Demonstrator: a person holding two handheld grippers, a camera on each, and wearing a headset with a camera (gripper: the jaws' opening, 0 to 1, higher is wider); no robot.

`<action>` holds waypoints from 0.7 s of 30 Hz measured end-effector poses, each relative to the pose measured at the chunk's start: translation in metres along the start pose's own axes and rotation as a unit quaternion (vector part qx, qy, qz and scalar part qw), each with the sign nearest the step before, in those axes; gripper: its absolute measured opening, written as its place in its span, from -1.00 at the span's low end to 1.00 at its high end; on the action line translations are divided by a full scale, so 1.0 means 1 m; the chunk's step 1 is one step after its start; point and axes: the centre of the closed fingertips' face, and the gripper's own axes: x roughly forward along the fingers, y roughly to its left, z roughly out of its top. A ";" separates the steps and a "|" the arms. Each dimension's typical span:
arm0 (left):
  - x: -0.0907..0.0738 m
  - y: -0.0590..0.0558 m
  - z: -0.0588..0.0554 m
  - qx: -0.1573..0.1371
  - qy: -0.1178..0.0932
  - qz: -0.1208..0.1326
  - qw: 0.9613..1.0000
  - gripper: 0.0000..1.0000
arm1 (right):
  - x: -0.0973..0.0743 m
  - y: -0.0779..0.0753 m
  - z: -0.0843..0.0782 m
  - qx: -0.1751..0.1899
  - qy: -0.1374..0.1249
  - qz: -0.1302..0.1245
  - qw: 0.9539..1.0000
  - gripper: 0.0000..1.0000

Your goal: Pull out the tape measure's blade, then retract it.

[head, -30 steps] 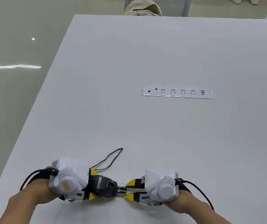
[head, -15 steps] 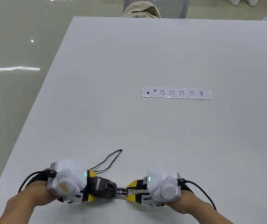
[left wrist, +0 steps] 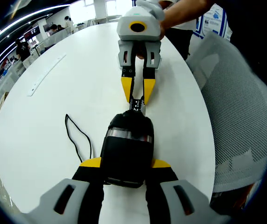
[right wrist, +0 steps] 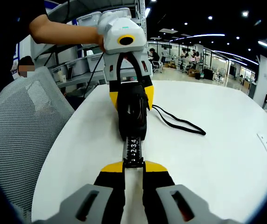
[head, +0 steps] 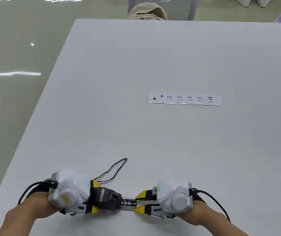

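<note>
L tongs (left wrist: 126, 163) clamp the tape (left wrist: 126, 147) at table (head: 180, 147) front edge. R tongs (right wrist: 133, 166) pinch blade (right wrist: 132, 148) tip, short stretch out btwn them. Cord (head: 112, 169) lies beside tape.

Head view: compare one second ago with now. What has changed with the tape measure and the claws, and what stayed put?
The right claw, shut on the blade, has drawn slightly to the person's right, so a little more blade shows. The left claw still grips the tape measure in place. The cord and power strip lie unmoved.
</note>
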 end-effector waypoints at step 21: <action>0.000 0.000 0.000 -0.001 -0.002 -0.002 1.000 -0.40 | -0.007 0.000 -0.003 0.001 0.005 0.004 1.000 -0.79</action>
